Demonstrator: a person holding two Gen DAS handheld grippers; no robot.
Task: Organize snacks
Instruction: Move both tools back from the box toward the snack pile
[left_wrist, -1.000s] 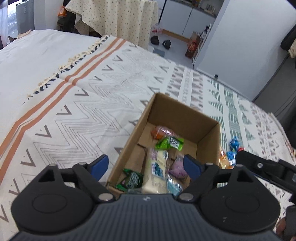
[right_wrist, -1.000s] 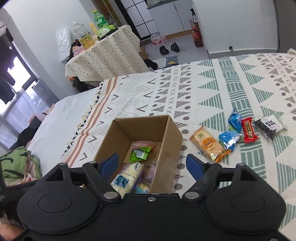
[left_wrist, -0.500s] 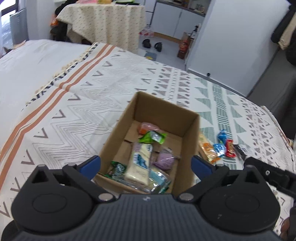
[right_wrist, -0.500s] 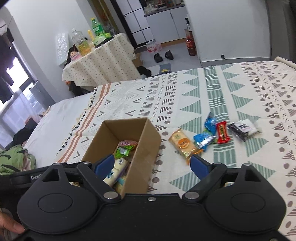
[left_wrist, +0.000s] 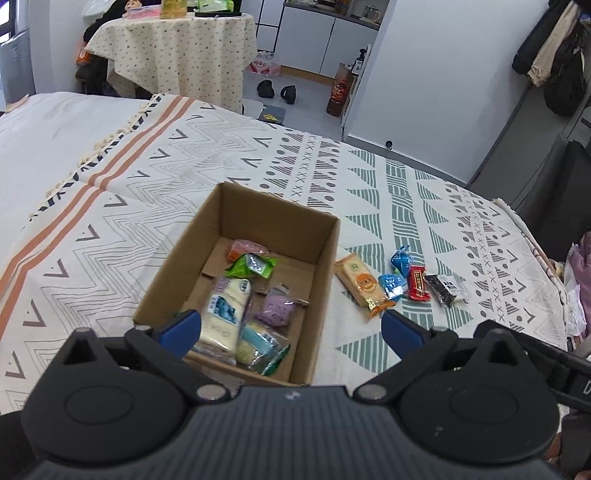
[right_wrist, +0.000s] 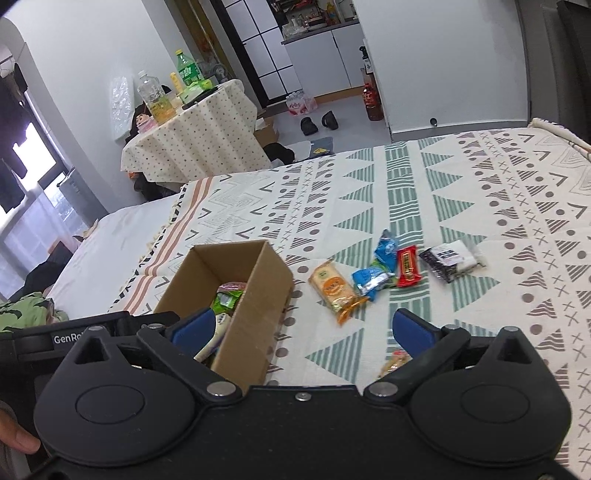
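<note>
Patterned bedspread (left_wrist: 369, 192) carries cardboard box (left_wrist: 325, 273) holding snack packets (left_wrist: 225, 314) — loose orange cracker pack (right_wrist: 334, 290) just beside it. Left tool (left_wrist: 291, 328) spread wide, empty; right tool (right_wrist: 303, 328) just opened wide — empty.

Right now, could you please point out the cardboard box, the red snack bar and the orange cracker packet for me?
cardboard box (left_wrist: 277, 218): left wrist view, inner face of its far wall.
red snack bar (right_wrist: 407, 266): right wrist view, middle of the wrapper.
orange cracker packet (right_wrist: 332, 286): right wrist view, round orange print.
</note>
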